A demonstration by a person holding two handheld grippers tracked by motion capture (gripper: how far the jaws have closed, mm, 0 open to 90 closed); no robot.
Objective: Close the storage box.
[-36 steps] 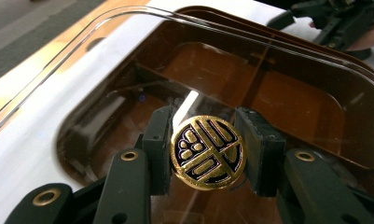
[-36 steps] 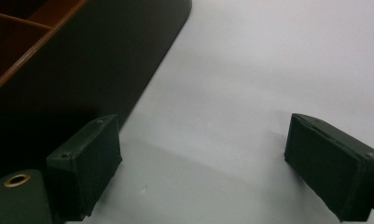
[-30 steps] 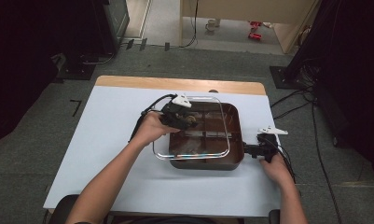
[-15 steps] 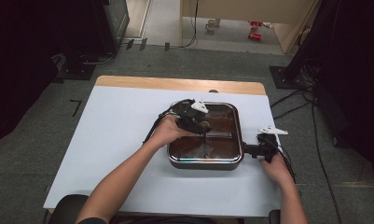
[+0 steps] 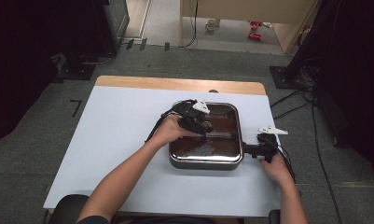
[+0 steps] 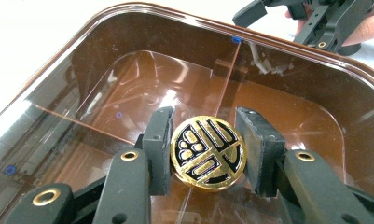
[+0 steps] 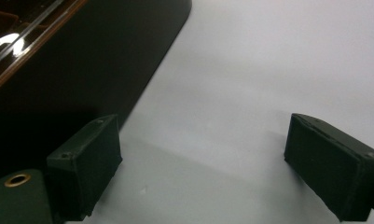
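Left gripper clamped on lid knob over pan; right gripper at pan's 3 o'clock, jaws apart.

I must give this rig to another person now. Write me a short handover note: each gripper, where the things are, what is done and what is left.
Left gripper: shut on the gold knob of the glass lid.
Right gripper: open, nothing between the jaws, resting on the table by the right side of the pan.
Things: the lid sits on the pan in the middle of the table.
Done: lid is in place on the pan.
Left: probably release the knob and draw the left gripper back.
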